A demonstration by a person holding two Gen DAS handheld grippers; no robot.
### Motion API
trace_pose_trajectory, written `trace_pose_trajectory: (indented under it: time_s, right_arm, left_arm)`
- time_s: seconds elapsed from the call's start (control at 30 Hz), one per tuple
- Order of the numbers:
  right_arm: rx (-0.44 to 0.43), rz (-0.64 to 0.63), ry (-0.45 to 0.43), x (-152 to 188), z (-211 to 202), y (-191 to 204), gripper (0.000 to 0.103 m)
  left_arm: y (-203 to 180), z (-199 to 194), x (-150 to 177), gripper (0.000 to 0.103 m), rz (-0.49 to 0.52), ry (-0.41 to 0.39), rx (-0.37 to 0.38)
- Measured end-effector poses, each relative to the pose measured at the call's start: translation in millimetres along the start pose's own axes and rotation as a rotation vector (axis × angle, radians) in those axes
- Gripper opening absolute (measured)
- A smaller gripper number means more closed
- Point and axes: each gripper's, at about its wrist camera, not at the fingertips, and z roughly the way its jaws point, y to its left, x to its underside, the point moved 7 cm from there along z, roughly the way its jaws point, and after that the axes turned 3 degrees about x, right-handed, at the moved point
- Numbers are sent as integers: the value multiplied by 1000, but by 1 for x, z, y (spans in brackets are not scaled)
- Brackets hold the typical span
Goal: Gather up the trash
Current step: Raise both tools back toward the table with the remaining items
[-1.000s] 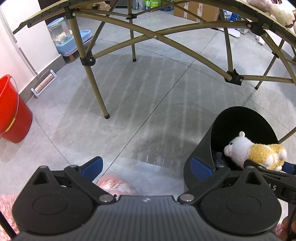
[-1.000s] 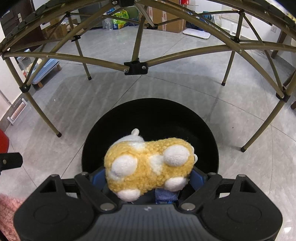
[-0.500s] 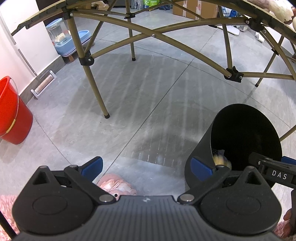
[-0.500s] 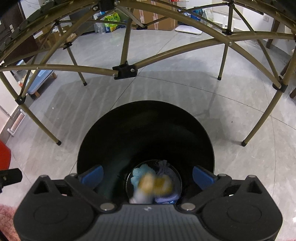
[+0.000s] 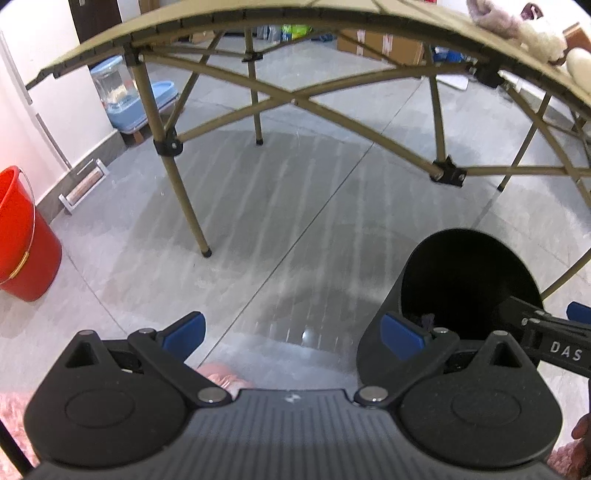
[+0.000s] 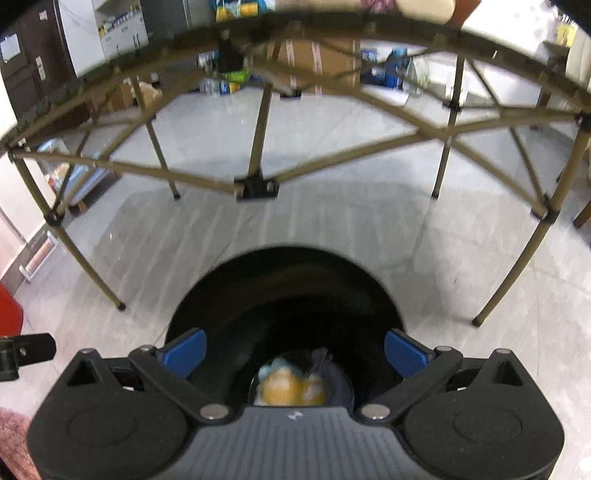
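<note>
A black round trash bin (image 6: 288, 288) stands on the grey floor. It shows at the right in the left wrist view (image 5: 384, 332). A yellow and white plush toy (image 6: 291, 387) lies at the bin's bottom with other bits of trash. My right gripper (image 6: 293, 350) is open and empty above the bin's mouth. My left gripper (image 5: 291, 334) is open and empty, over the floor left of the bin. A pink item (image 5: 221, 378) lies on the floor just below it, mostly hidden.
A folding table's tan legs (image 5: 184, 192) and cross braces (image 6: 255, 186) stand over the floor behind the bin. Plush items (image 5: 517, 26) lie on its top. A red bucket (image 5: 22, 236) stands at the left wall. A pink rug (image 5: 14, 413) is at the lower left.
My right gripper opened and dropped the plush toy into the bin. Both grippers have since risen, so the table top edge comes into view.
</note>
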Motion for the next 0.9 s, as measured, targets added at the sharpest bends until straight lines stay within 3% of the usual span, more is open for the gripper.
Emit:
trace_pose_trajectory:
  time_s: [0.43, 0.67, 0.9]
  right_arm:
    - [8, -5, -297, -58, -84, -28, 103]
    - [31, 32, -466, -101, -130, -58, 103]
    - [44, 97, -580, -140, -151, -89, 103]
  left_arm:
    - [-22, -61, -30, 103, -36, -201, 73]
    - [-46, -96, -61, 103, -10, -316, 88]
    - [-70, -116, -96, 103, 16, -393, 76]
